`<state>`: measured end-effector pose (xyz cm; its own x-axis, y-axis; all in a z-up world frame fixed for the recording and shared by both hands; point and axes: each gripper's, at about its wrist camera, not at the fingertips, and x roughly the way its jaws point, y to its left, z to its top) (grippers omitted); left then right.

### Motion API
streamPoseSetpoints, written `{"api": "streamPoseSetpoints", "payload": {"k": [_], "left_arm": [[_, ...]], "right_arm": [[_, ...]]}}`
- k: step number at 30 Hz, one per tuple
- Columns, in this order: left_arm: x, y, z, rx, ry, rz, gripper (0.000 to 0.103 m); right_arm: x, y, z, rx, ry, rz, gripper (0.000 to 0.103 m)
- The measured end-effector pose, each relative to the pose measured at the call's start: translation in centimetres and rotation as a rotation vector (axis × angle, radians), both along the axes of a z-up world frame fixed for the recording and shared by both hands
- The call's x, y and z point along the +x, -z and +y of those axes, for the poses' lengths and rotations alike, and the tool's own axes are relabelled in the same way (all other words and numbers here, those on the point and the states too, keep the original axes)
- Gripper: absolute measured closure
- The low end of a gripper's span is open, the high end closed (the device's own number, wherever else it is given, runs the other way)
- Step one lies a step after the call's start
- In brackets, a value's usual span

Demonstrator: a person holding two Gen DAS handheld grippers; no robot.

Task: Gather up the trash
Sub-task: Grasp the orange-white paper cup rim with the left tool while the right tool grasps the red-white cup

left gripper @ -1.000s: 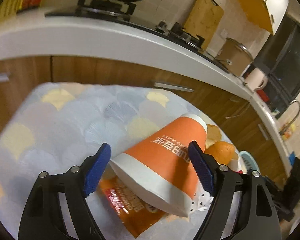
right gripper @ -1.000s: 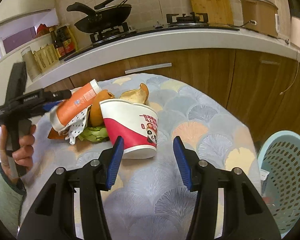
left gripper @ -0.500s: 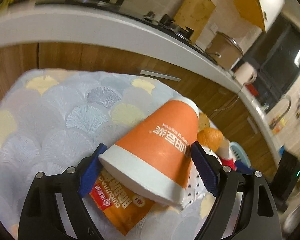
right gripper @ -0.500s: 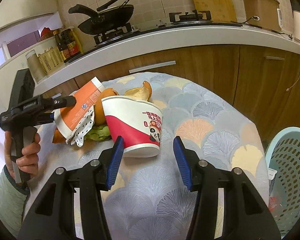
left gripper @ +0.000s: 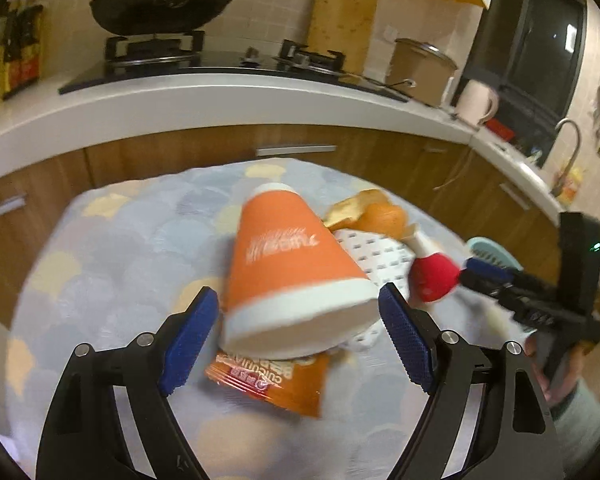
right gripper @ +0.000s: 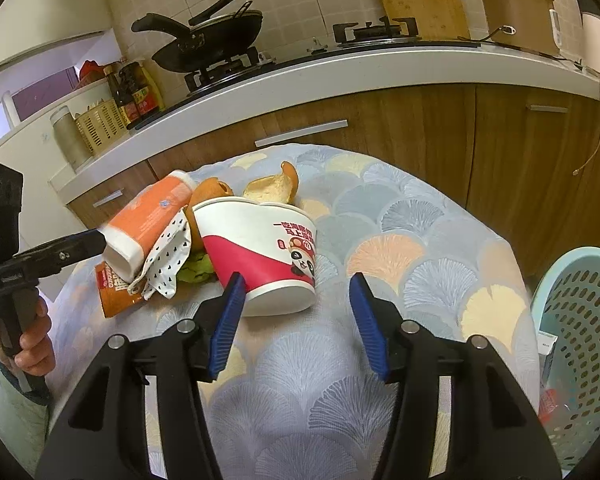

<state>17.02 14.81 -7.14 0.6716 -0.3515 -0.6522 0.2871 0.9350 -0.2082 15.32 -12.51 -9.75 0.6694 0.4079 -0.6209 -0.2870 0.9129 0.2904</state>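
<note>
An orange paper cup (left gripper: 288, 264) lies on its side on the patterned table, its white rim between the open blue pads of my left gripper (left gripper: 300, 336); contact is unclear. It also shows in the right wrist view (right gripper: 148, 220). Under it lie an orange snack wrapper (left gripper: 276, 380) and a white dotted paper (left gripper: 372, 252). A red and white noodle cup (right gripper: 260, 256) stands tilted just ahead of my right gripper (right gripper: 296, 320), which is open and empty. Orange peels (right gripper: 272, 188) lie behind the noodle cup.
A light blue perforated basket (right gripper: 580, 340) stands beside the table at the right, with some trash inside. Wooden cabinets and a white counter with a stove and wok (right gripper: 212, 40) run behind the table. The tablecloth (right gripper: 420, 240) is bare right of the noodle cup.
My left gripper has swung round the orange cup, so the cup's rim now faces it between the pads. The right gripper has barely moved.
</note>
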Motion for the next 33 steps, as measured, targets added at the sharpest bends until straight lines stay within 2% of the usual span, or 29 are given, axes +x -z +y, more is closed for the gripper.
{"api": "streamPoseSetpoints", "payload": {"k": [3,7,9,11,13,14,16,17,18,19,21,23,27,33], "left_arm": [[0.6,0.5,0.5,0.055,-0.011,0.028,0.034],[-0.3,0.4,0.7,0.065,0.025,0.012,0.034],[-0.2,0.2,0.7,0.094,-0.017,-0.005,0.034],[0.8,0.3,0.5,0.121,-0.049,0.014,0.037],[1.6,0.6,0.1,0.163,-0.069,0.029,0.049],[1.9,0.9,-0.3,0.182,-0.074,0.036,0.051],[2.7,1.3,-0.8,0.189,-0.075,0.046,0.066],[2.9,1.4,-1.0,0.189,-0.079,0.05,0.07],[3.1,1.6,-1.3,0.198,-0.088,0.051,0.077],[3.2,1.6,-1.5,0.204,-0.094,0.049,0.089],[3.3,1.6,-1.5,0.193,-0.115,0.04,0.093],[3.2,1.4,-1.4,0.194,-0.135,0.022,0.095],[2.7,0.5,-0.5,0.146,-0.166,-0.004,0.1],[1.6,-0.8,0.1,0.093,-0.188,-0.038,0.101]], "right_arm": [[0.0,0.0,0.0,0.0,0.002,0.001,0.048],[0.0,0.1,0.0,-0.001,0.003,0.003,0.047],[0.1,0.1,0.1,-0.006,0.004,0.005,0.047],[0.0,0.1,0.1,-0.011,0.007,0.0,0.047],[-0.2,-0.1,0.2,-0.016,0.012,-0.011,0.047],[-0.3,-0.2,0.3,-0.02,0.011,-0.021,0.047],[-0.4,-0.4,0.6,-0.036,0.007,-0.028,0.047],[-0.4,-0.5,0.9,-0.049,0.0,-0.028,0.047],[-0.3,-0.5,1.4,-0.065,-0.015,-0.026,0.047],[-0.2,-0.6,1.9,-0.078,-0.031,-0.023,0.047],[0.0,-0.6,2.6,-0.099,-0.044,-0.024,0.038],[0.5,-0.7,3.0,-0.098,-0.05,-0.022,0.034],[1.8,-0.6,3.6,-0.094,-0.061,0.01,0.026],[3.3,0.3,4.3,-0.094,-0.065,0.064,0.025]]}}
